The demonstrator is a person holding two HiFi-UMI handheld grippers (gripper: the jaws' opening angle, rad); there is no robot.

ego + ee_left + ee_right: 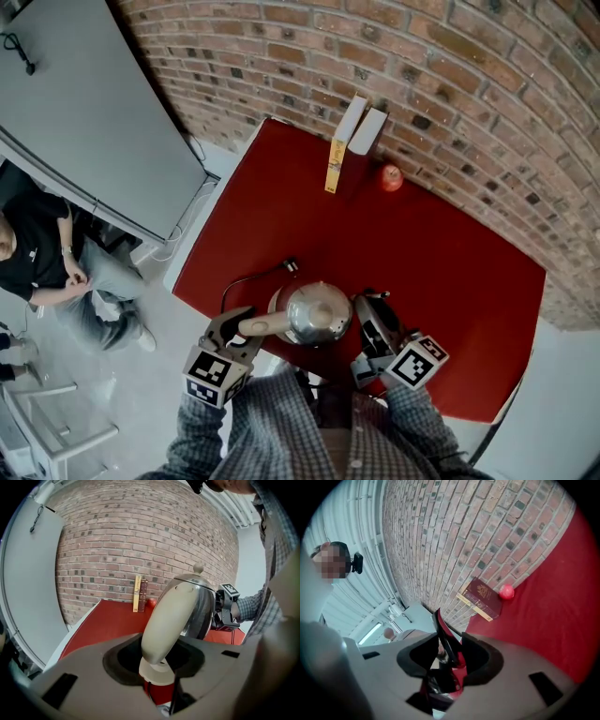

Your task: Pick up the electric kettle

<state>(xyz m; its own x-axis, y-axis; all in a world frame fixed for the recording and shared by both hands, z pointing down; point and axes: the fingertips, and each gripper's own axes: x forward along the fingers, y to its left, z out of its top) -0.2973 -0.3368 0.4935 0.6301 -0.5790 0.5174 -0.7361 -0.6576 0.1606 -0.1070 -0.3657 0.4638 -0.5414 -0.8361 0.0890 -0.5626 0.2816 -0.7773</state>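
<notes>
- Head view: the electric kettle (317, 314) is over the near edge of the red desk (441, 253), with the left claw (246, 328) at its cream handle (267, 325) and the right claw (373, 328) against the opposite side.
- Left gripper view: the left claw is clenched around the handle; only here does the lid knob (198, 567) show.
- Right gripper view: the right claw pinches a dark glossy strip (445, 641); the kettle's body is out of sight.

My L gripper (246, 328) clamps the cream handle of the steel kettle (317, 314), near the front edge of the red table (450, 272). R gripper (373, 326) is tight against its R side. Black cord (246, 279) curls L. 2 books (356, 139) + red ball (391, 177) by the brick wall.
</notes>
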